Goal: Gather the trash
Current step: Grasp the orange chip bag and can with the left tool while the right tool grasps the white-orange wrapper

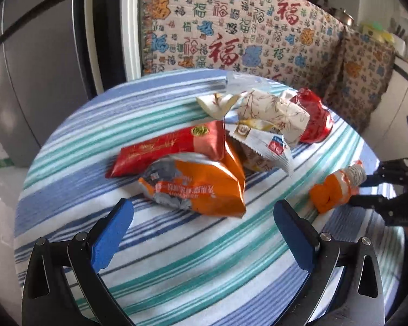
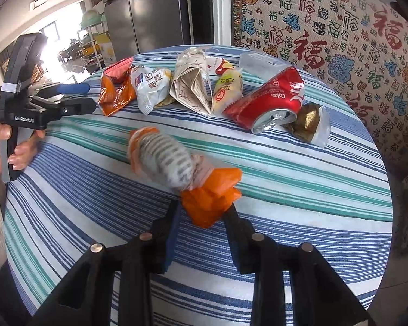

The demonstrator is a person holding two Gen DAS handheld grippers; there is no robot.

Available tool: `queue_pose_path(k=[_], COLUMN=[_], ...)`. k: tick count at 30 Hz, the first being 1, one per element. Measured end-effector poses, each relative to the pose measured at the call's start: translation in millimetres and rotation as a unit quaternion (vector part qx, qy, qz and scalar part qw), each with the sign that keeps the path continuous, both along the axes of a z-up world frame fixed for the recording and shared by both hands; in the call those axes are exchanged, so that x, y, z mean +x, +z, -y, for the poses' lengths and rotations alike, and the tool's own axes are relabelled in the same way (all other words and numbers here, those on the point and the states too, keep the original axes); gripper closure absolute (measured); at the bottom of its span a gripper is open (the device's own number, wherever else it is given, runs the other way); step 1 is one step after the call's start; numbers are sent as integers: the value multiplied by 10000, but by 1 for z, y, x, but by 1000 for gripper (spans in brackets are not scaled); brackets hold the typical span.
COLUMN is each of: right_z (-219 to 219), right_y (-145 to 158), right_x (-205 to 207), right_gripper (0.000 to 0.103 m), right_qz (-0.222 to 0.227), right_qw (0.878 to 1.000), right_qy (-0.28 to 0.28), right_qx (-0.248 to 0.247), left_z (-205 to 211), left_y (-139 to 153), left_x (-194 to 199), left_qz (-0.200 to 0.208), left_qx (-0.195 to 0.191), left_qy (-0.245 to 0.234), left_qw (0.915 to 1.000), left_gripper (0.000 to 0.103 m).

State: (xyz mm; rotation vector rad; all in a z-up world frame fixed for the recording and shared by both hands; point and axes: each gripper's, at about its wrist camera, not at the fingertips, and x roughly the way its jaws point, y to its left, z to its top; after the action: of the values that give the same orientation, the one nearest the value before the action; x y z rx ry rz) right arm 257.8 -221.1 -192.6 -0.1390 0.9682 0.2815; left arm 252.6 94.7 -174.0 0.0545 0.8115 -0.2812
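A round table under a blue-green striped cloth (image 1: 176, 266) holds a pile of trash. My left gripper (image 1: 204, 207) is open just in front of an orange chip bag (image 1: 201, 187), with a red packet (image 1: 171, 146) behind it and nothing between the blue pads. Further back lie a folded paper carton (image 1: 272, 111) and a crushed red can (image 1: 315, 116). My right gripper (image 2: 204, 210) is shut on the orange end of a small crumpled orange-and-white wrapper (image 2: 174, 163), held just over the cloth. That wrapper (image 1: 337, 187) shows at the right of the left wrist view.
A row of trash crosses the table's far side: orange bag (image 2: 117, 92), white packet (image 2: 149, 87), carton (image 2: 193, 84), yellow snack packet (image 2: 227, 87), Coke can (image 2: 269, 100), gold wrapper (image 2: 310, 122). A patterned throw (image 2: 326, 27) covers furniture behind; a grey fridge (image 2: 149, 11) stands back left.
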Motion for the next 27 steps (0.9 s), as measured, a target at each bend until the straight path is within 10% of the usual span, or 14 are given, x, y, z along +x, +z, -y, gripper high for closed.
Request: queue_pose_path(k=[12,16,27], right_z=[-7,-9,-20], right_y=[1,4,16], right_x=[-5,-8,-8], right_gripper=[67,45,44], right_qz=[5,66,270], right_qw=[9997,9994,9982], right_qy=[196,281,532], right_qx=[-151,-186,-104], left_z=[-74,-92,-40], left_y=[-5,-3,3], left_x=[-13,-29,-5], left_qz=[-327,-295,332], left_qx=[415,-20,492], left_qy=[1683,1442,987], left_qw=[9843,9891,9933], left_gripper=[1,1,9])
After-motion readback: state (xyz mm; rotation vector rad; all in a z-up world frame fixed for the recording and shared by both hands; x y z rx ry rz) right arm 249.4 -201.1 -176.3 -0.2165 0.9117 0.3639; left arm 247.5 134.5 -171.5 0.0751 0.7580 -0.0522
